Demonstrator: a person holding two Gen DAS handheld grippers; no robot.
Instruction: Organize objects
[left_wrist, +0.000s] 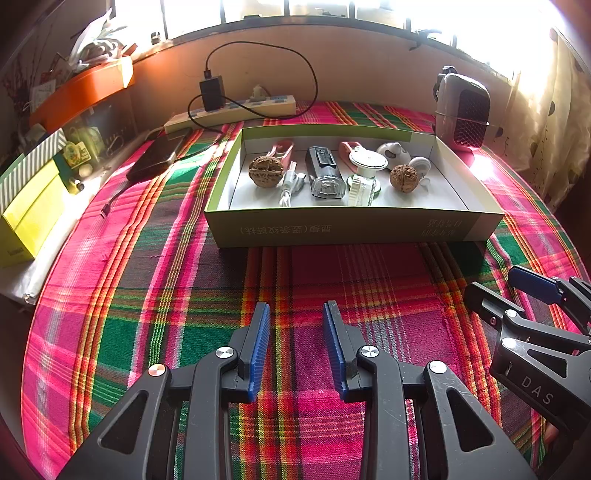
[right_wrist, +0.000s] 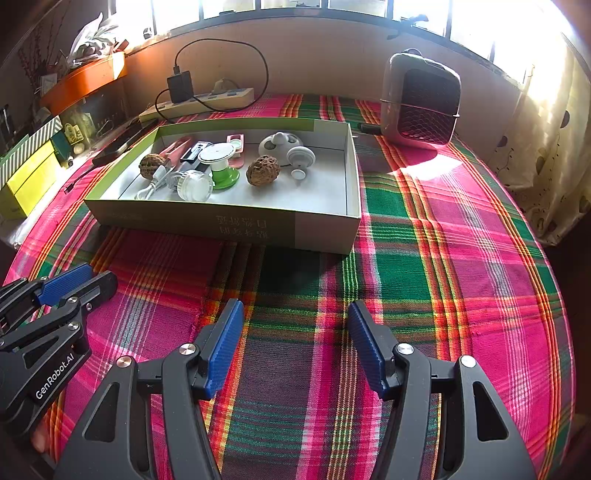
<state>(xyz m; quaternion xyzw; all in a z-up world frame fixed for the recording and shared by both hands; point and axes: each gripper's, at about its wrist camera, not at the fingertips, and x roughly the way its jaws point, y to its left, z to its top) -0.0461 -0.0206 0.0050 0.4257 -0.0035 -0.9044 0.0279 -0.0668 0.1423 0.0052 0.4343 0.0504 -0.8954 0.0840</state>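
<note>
Nearest: left tool (left_wrist: 296, 314) and right tool (right_wrist: 295, 314) spread wide, pinching nothing, over the checked cloth on the bench (left_wrist: 166, 295). Farther back: box (left_wrist: 351, 229) with two walnuts (left_wrist: 266, 171), a clear bottle (left_wrist: 325, 177) and small white things already inside. Probably between steps, maybe almost done. Next: find anything left out, reach, pinch softly.

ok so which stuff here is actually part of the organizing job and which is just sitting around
Part of the job:
- green box
- two walnuts
- clear bike light
- white cable
- pink clip
- left gripper and right gripper, both open and empty

Just lying about:
- heater
- power strip
- yellow box
- orange tray
</note>
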